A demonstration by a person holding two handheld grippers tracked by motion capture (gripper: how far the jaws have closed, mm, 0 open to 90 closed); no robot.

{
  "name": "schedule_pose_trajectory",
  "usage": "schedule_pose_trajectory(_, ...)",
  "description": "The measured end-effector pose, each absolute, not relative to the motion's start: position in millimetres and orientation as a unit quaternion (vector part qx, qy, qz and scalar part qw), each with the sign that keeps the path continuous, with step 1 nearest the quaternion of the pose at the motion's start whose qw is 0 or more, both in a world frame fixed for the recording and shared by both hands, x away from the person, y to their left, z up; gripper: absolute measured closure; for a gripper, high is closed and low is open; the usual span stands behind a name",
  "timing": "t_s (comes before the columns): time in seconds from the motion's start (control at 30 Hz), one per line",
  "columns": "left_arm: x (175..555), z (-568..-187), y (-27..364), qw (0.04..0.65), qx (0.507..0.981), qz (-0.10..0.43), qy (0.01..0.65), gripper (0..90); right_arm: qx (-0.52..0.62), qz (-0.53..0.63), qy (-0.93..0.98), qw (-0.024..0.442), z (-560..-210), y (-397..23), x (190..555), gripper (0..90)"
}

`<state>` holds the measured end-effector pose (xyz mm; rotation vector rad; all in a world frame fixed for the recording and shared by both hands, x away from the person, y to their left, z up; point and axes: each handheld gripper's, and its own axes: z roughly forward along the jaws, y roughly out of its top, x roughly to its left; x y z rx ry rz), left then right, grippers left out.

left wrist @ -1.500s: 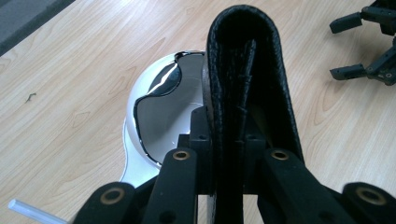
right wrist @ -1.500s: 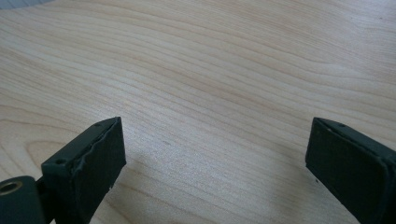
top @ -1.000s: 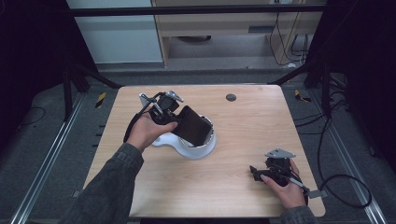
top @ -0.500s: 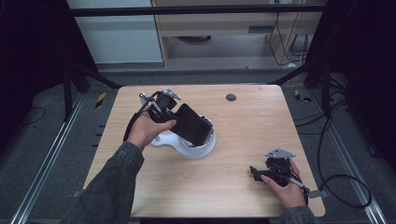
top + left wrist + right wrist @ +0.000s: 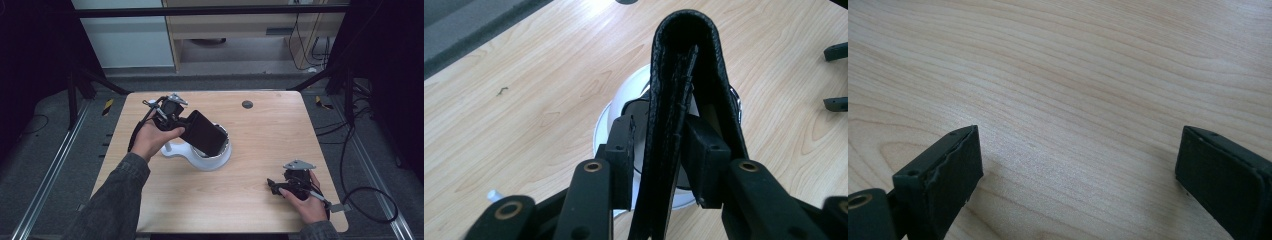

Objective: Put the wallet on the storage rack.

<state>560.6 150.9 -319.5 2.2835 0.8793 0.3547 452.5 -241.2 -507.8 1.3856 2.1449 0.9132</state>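
High view: at centre left of the frame, the left gripper (image 5: 182, 125) has a black leather wallet (image 5: 204, 133) tilted over a white round bowl-shaped stand (image 5: 212, 159) on the pale wooden bench (image 5: 260, 130). At lower right, the right gripper (image 5: 272, 184) rests in a hand on the bench, well apart from the wallet.

Left gripper view: the wallet stands on edge up the middle of the frame between the fingers (image 5: 624, 150), which have just been opening; the right pad touches the leather, while a narrow gap shows at the left pad.

Right gripper view: fingers (image 5: 955, 165) spread wide over bare wood, holding nothing.
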Motion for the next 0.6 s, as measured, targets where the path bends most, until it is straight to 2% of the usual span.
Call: schedule_pose_trajectory(0.6,556.4,-311.9,159.1,0.347,0.862,0.152,0.336,63.3,0.5,0.325,0.775,0.209,-508.4,-241.3,451.9,5.2)
